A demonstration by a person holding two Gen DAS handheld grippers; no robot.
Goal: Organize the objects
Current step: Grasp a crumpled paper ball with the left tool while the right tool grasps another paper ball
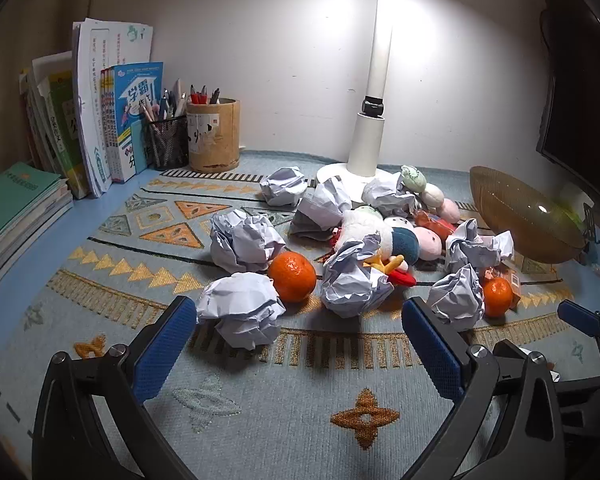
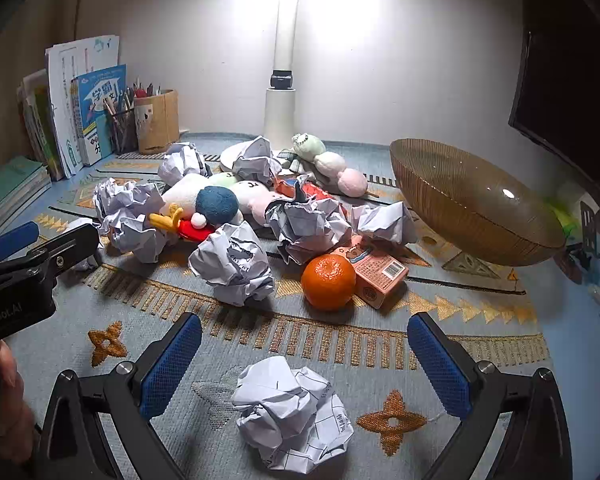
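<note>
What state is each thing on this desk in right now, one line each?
Left tool: open, holding nothing.
Right tool: open, nothing gripped, a paper ball lies loose between its fingers.
Bowl: empty, tilted.
Lamp: on.
Oranges: unpeeled, on the mat.
Pink carton: lying on its side.
Pen cup: upright, pens inside.
Books: standing upright.

We read the large white characters "学霸" on the cover of the upright blue workbook (image 1: 137, 120) beside the black mesh pen holder. On the black body of the left gripper (image 2: 18, 276) we made out "botAI", its start cut off. The print on the pink carton (image 2: 374, 274) was too small to read.
</note>
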